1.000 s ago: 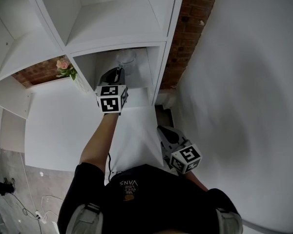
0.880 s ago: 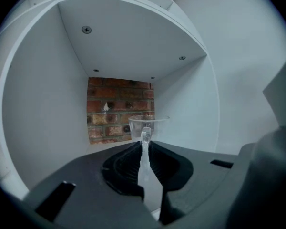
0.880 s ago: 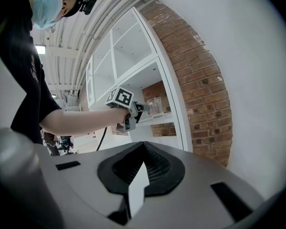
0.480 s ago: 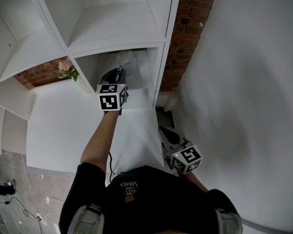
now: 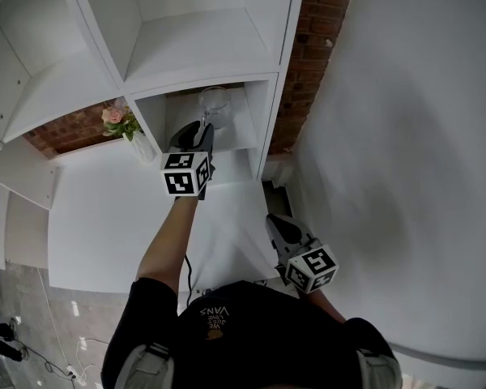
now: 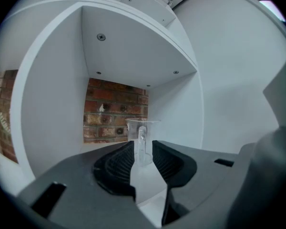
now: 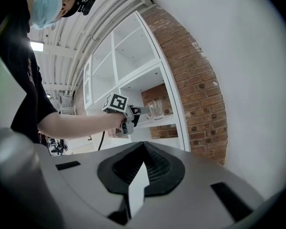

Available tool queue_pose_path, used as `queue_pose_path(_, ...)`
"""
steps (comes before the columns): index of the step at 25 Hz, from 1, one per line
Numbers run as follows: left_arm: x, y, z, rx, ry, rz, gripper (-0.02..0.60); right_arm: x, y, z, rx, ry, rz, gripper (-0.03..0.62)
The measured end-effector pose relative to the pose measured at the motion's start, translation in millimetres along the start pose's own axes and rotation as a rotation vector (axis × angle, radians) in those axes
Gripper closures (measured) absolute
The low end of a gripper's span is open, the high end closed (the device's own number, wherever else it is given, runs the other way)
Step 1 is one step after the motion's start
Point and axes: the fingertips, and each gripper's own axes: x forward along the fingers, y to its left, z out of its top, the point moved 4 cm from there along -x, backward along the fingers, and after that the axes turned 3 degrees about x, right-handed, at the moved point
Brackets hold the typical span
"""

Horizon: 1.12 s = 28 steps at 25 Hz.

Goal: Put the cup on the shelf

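The clear glass cup (image 6: 142, 136) is already stood on the white shelf (image 6: 52, 104), at the tips of the parted left tongs (image 6: 143, 148); the right tongs (image 7: 143, 146) are closed, empty.

Clear cup (image 5: 214, 102), white shelf (image 5: 196, 43), red-brown brick wall (image 5: 312, 47), seemingly pink flowers (image 5: 113, 117), dark grey fingers (image 6: 114, 168).

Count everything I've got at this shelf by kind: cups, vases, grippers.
clear cup: 1
vase of flowers: 1
grippers: 2, the left gripper and the right gripper
Total: 4
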Motion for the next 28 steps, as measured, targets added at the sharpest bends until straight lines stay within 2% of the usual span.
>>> queue_pose_path(6, -27.6, 3.8, -6.1, -0.009, -0.016, -0.047, 0.482, 1.2, 23.6, -4.4, 0.000, -0.016, -0.041, 0.594)
queue_pose_path(14, -76.7, 6.0, -13.0, 0.008, -0.043, -0.154, 0.482, 7.7, 63.7, -11.9, 0.026, -0.058, -0.065, 0.594)
queue_pose_path(18, -99.9, 10.9, -20.6, -0.017, -0.050, -0.183, 0.484, 8.0, 77.9, -18.8, 0.033, -0.057, -0.101, 0.594)
queue_pose_path(22, -121.3, 12.7, -33.4, -0.042, -0.044, -0.218, 0.509, 7.4, 91.8, -24.2, 0.025, -0.056, -0.132, 0.594)
queue_pose_path(24, -131.6, 11.6, -38.6, -0.044, -0.041, -0.241, 0.547, 6.3, 98.7, -26.9, 0.027, -0.059, -0.148, 0.594)
queue_pose_path(28, -151.9, 9.5, -47.7, -0.038, -0.033, -0.291, 0.567, 5.1, 113.7, -35.7, 0.051, -0.056, -0.163, 0.594)
